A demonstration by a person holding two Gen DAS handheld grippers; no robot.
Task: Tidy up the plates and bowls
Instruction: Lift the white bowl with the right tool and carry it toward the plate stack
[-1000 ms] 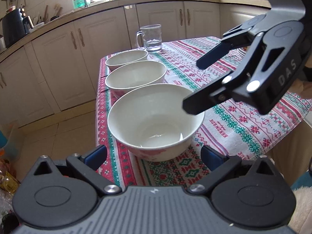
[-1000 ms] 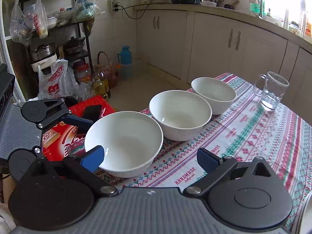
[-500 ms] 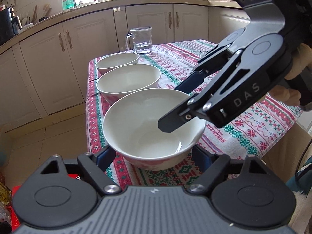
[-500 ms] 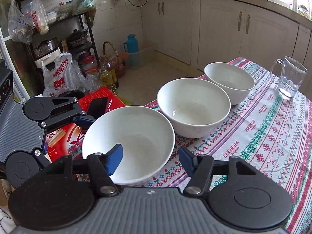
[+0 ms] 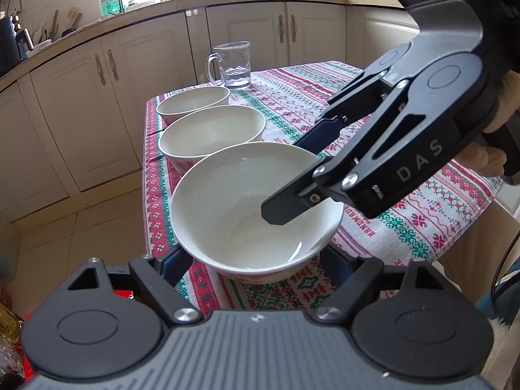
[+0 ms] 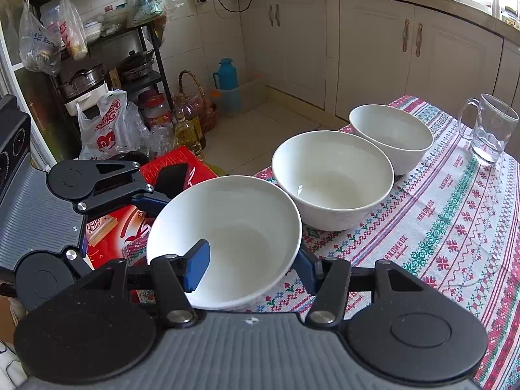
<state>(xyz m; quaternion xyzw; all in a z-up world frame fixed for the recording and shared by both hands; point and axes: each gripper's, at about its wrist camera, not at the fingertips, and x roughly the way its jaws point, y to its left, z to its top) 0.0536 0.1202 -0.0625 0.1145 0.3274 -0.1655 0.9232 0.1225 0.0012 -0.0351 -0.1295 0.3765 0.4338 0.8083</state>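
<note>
The right gripper is pinching the near wall of the nearest bowl: one blue pad is sitting inside the bowl and the other is pressing on its outer side, the rim caught between them. Its jaws have just been closing. The left gripper is straddling that same bowl from the opposite side, a pad lying at each flank of the outer wall; its jaws have also just been closing, and both pads are looking snug against the wall (though the contact itself is partly hidden under the rim). So two grippers are gripping one bowl, which is sitting at the table's corner.

Three white bowls are standing in a row along the table edge. The middle bowl is sitting just beside the gripped one, and the far bowl is sitting just beyond it. All three are looking empty.

One glass mug is standing past the far bowl, holding a little water. One patterned tablecloth is covering the table.

On the floor beyond the table edge, a red box, an oil bottle and a blue flask are standing near a shelf rack.
</note>
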